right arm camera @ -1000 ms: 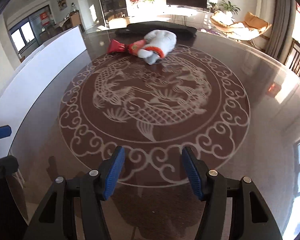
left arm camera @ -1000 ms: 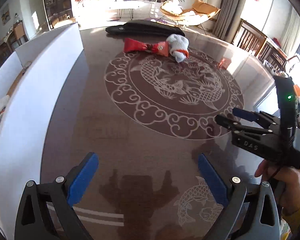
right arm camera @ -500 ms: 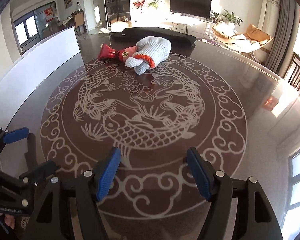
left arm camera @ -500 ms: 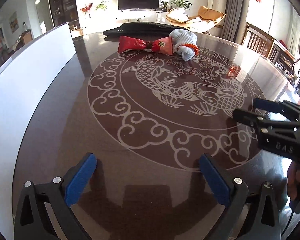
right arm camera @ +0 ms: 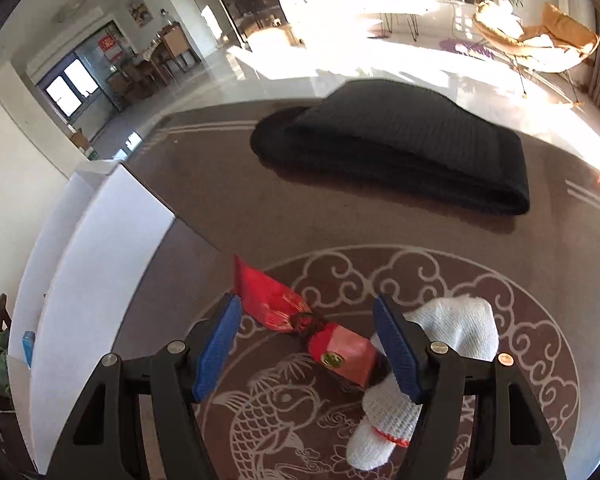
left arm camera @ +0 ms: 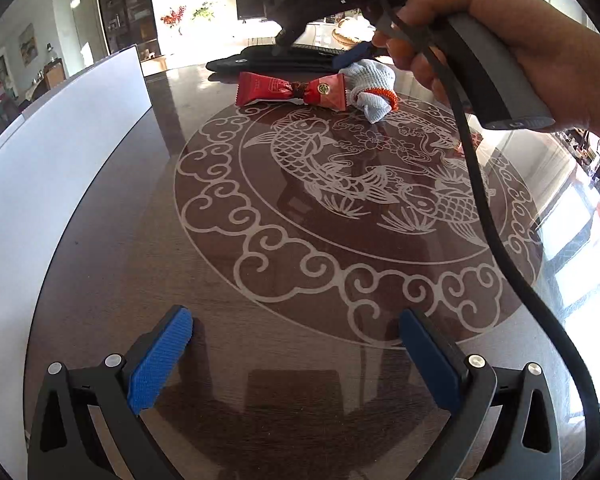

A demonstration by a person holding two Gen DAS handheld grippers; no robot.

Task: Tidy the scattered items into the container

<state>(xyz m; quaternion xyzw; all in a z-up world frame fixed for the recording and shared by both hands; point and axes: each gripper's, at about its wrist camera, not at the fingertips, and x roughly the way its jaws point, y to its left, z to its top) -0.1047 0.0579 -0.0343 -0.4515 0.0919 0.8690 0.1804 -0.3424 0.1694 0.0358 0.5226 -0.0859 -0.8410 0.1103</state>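
Observation:
A red candy-shaped wrapper (right arm camera: 300, 320) lies on the round table, touching a white knit glove (right arm camera: 432, 344) with a red cuff on its right. My right gripper (right arm camera: 306, 344) is open and hovers just above the wrapper, one finger on each side of its twisted middle. In the left wrist view the wrapper (left arm camera: 292, 90) and glove (left arm camera: 370, 84) lie at the far side, with the right gripper (left arm camera: 320, 48) over them. My left gripper (left arm camera: 296, 352) is open and empty, low over the near table edge. The white container (left arm camera: 60, 168) stands along the left.
A folded black cloth (right arm camera: 396, 148) lies beyond the wrapper at the table's far edge. The white container's wall (right arm camera: 96, 264) stands left of the right gripper. The right gripper's cable (left arm camera: 500, 240) hangs across the table's right side.
My right gripper has moved far forward across the table, from the near edge to just above the red wrapper. The left gripper has shifted a little and stays open.

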